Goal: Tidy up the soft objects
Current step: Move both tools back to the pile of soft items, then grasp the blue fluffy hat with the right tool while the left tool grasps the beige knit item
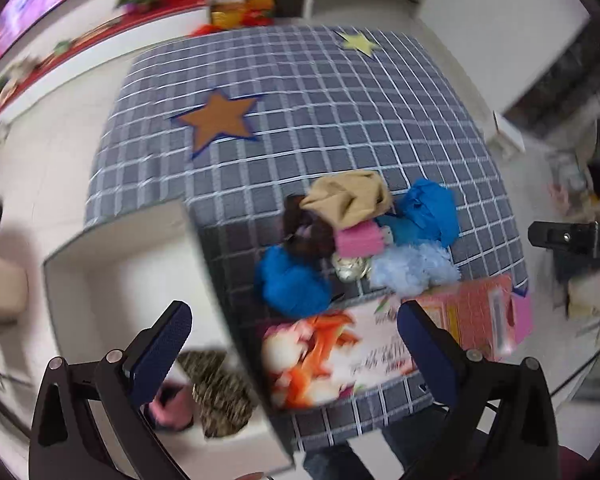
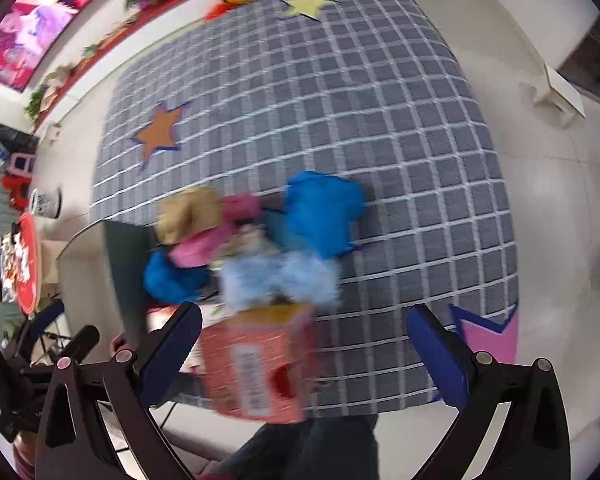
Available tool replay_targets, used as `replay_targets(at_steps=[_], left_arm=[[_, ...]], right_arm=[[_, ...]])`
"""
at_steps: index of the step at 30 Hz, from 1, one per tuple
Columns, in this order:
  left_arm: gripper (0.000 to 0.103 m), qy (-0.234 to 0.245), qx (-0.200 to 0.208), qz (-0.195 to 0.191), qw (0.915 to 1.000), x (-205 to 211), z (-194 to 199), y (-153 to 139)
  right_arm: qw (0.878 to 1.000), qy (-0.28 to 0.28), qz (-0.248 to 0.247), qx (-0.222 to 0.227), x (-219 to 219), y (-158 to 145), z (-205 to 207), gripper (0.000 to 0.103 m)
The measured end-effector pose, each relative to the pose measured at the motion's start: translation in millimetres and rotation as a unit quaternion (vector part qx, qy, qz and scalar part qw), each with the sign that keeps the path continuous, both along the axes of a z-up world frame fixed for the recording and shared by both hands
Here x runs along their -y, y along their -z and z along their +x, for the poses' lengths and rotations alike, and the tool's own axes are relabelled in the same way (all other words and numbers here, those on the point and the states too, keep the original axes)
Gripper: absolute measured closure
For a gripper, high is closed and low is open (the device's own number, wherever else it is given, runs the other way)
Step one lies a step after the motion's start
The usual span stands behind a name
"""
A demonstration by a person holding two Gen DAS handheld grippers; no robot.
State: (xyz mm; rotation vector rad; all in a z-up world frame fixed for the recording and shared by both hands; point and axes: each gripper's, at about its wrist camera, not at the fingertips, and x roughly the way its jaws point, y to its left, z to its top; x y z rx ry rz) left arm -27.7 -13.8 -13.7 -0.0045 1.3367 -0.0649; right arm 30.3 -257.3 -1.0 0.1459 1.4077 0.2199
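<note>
Woven matt rug (image 1: 340, 120), fluffy pale-blue fabric (image 1: 412, 268) — perhaps plush, glossy printed box (image 1: 340, 356)

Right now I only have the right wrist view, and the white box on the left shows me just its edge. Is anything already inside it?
Observer: Yes. The left wrist view looks down into the white box, and a leopard-print piece lies on its floor.
Operator: Only that one?
Observer: No, a pink item sits right beside it. It is too blurred to say what it is.
Operator: Is there anything in the pile that I'm missing?
Observer: A dark brown piece lies against the tan cloth, on the side toward the box.
</note>
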Motion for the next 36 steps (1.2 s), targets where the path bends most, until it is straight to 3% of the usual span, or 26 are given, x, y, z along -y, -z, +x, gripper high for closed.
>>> replay_targets(at_steps=[5,13,18,22,26,29,36], left_arm=[[0.0,0.021,-0.03,0.022,0.9991,27.6,46.8,34.6],[0.0,0.04,-0.105,0.056,0.9921,47.4,95.6,99.6],[0.0,0.035,-0.111,0.087,0.9894,46.0,131.4,120.9],[0.0,-0.006,-0.075,0.127,0.989,22.9,173.9,114.0],[0.0,-0.059,-0.049,0.093,0.9926,-2.9,192.4,86.9],[0.0,-0.069,-0.047,0.08,0.9933,-11.4,187.4,75.6],[0.0,-0.084,-0.075,0.091,0.9895,-16.0,177.1,109.5]], right_arm=[[0.999,-0.013,-0.023,-0.036,12.3,39.8,31.4,0.0],[0.992,-0.069,-0.054,-0.086,-12.1,116.6,75.9,0.0],[0.987,-0.1,-0.091,-0.091,-28.0,146.6,99.2,0.0],[0.984,-0.102,-0.137,-0.056,-26.0,148.4,132.1,0.0],[0.99,-0.052,-0.126,-0.035,1.5,129.4,168.7,0.0],[0.993,-0.031,-0.105,-0.036,19.9,119.4,174.6,0.0],[0.996,-0.037,-0.072,-0.047,26.1,125.7,142.9,0.0]])
